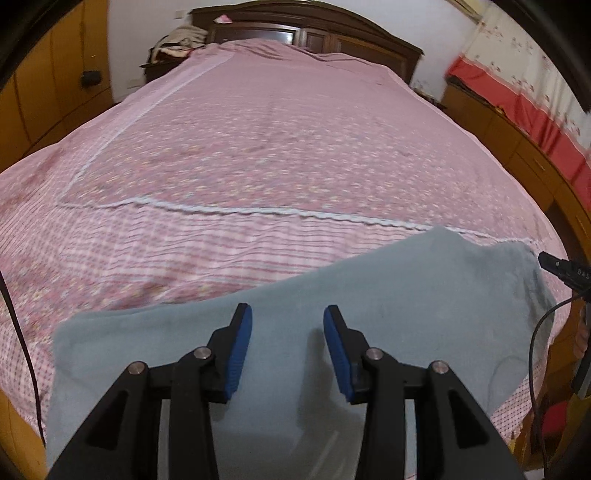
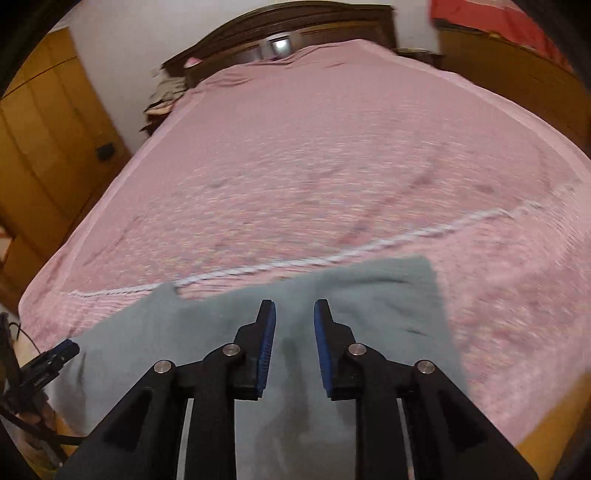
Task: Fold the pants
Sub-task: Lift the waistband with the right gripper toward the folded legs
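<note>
**Grey pants folded at the foot of the bed, both grippers empty above them**

The grey pants [image 1: 369,295] lie on the near end of the bed [image 1: 258,147], spread across the pink patterned bedspread as a broad, flat, folded shape. Their far edge reaches close to the white lace trim [image 1: 258,210] that crosses the bedspread; the near edge runs under the cameras and out of view. In the right wrist view the pants [image 2: 369,291] show a squared corner on the right side and a small raised flap on the left.

The left gripper [image 1: 287,325] hangs over the cloth with its jaws apart, blue pads facing each other, and nothing between them; the grey fabric shows through the gap. The right gripper [image 2: 294,321] also sits above the pants with its jaws parted, a narrower gap than the left, and nothing is clasped there either.

The right wrist view is smeared with motion blur. At its left edge the tip of the left gripper appears beside the pants. A dark wooden headboard [image 1: 295,22] closes the far end of the bed, and yellow-brown wardrobes [image 2: 44,147] stand to the left.
</note>
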